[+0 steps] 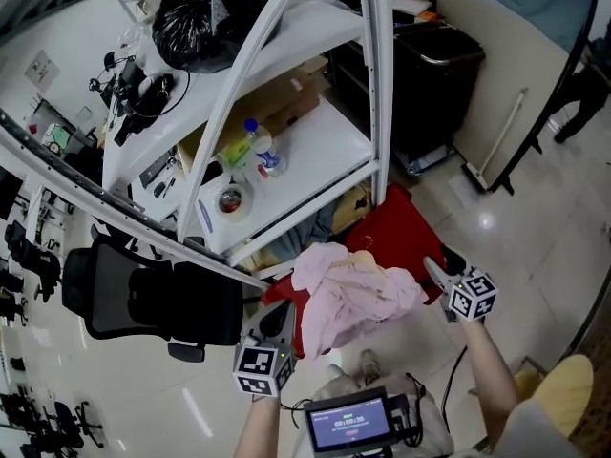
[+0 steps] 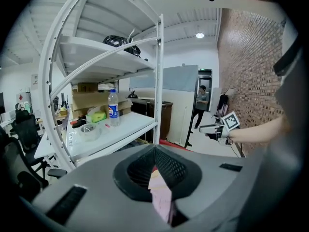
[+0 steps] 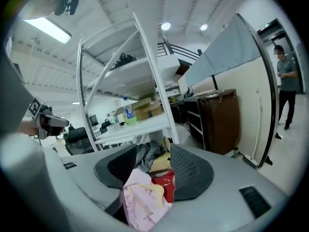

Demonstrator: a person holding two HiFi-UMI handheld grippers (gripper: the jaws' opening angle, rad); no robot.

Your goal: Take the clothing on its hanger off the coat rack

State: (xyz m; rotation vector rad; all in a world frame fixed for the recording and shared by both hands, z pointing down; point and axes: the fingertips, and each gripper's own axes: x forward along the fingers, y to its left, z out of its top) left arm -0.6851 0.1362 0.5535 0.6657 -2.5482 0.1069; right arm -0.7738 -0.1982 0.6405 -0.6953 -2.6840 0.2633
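A pink garment (image 1: 355, 294) lies crumpled over a wooden hanger (image 3: 155, 189) on top of a red bin (image 1: 412, 237) at the foot of the white shelf unit. My left gripper (image 1: 279, 321) is at the garment's left edge. In the left gripper view its jaws (image 2: 155, 151) meet at the tips with pink cloth (image 2: 161, 197) pinched between them. My right gripper (image 1: 441, 263) hovers at the garment's right side, apart from it. In the right gripper view it (image 3: 152, 151) stands open, with the pink garment (image 3: 144, 202) well below the gap.
The white shelf unit (image 1: 315, 151) carries a bottle (image 1: 256, 141), a tape roll (image 1: 231, 199) and cardboard boxes, with a black bag (image 1: 205, 12) on top. A black office chair (image 1: 143, 299) stands at left, a dark cabinet (image 1: 430, 84) behind. A person (image 3: 285, 88) stands far right.
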